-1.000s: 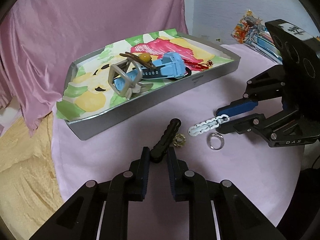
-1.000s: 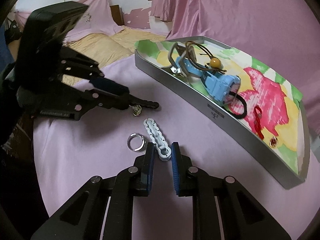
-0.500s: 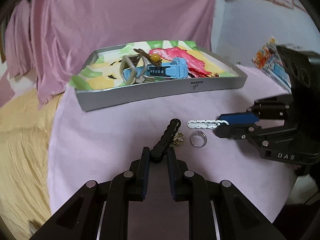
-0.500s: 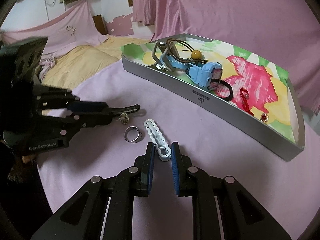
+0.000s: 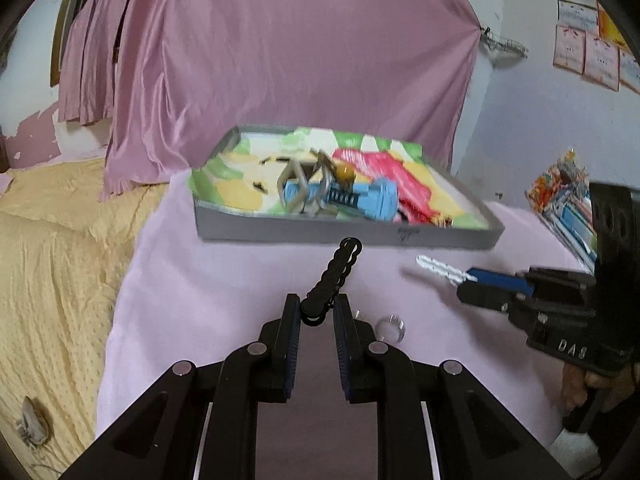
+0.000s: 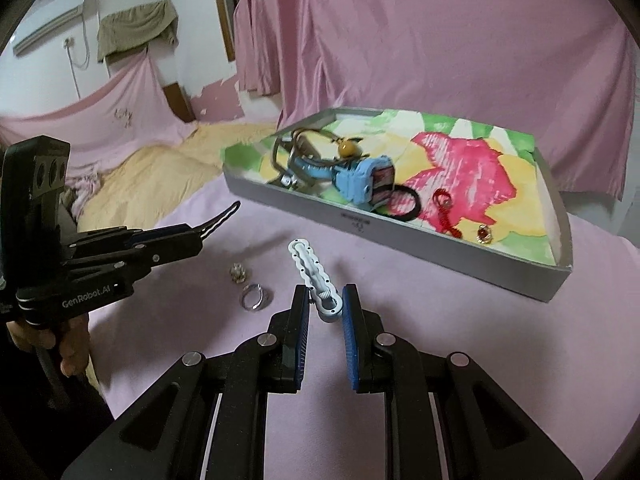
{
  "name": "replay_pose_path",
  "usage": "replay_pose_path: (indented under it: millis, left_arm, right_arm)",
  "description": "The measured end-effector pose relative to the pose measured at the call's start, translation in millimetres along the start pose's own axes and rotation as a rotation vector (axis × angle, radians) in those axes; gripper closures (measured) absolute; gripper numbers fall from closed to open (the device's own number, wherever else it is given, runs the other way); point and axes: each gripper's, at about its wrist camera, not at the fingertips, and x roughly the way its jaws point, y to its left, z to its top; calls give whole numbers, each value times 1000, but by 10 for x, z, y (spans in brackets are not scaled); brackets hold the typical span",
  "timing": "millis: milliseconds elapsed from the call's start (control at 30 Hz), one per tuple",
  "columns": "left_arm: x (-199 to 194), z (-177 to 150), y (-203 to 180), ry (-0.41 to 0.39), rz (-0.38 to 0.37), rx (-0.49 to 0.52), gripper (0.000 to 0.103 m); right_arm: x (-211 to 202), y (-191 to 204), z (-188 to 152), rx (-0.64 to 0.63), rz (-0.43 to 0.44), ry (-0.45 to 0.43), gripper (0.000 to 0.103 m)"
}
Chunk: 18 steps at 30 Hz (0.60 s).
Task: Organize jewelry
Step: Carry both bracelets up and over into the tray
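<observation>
My left gripper (image 5: pixel 316 312) is shut on the end of a black beaded hair clip (image 5: pixel 334 276), which sticks out above the pink tablecloth toward the grey tray (image 5: pixel 348 237). My right gripper (image 6: pixel 326 304) is shut on the ring end of a white hair clip (image 6: pixel 310 270), also held off the cloth. Each wrist view shows the other gripper with its clip: the white clip (image 5: pixel 440 268) and the black clip (image 6: pixel 220 220). A silver ring (image 6: pixel 254 298) and a small gold earring (image 6: pixel 239 273) lie on the cloth between the grippers.
The tray (image 6: pixel 384 232) has a flowered paper lining and holds a blue watch (image 6: pixel 352 176), a black hair tie (image 6: pixel 404 204), a red ornament (image 6: pixel 444 212) and a gold stud (image 6: pixel 483 234). A yellow bedspread (image 5: pixel 60 260) lies left of the table; a colourful packet (image 5: pixel 560 192) is at the right.
Both grippers rolled level and rose a little, carrying their clips off the cloth. The ring and earring stayed where they lay.
</observation>
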Motion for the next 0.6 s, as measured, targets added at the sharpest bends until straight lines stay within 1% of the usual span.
replay_pose_path:
  millis: [233, 433, 600]
  left_arm:
    - [93, 312, -142, -51, -19, -4, 87]
    - [218, 420, -224, -45, -37, -8, 87]
    - [258, 496, -289, -49, -49, 0, 87]
  right_arm:
    - [-67, -131, 106, 44, -11, -66, 89]
    - [-50, -217, 129, 53, -19, -63, 89]
    - [-130, -334, 236, 69, -32, -113, 89]
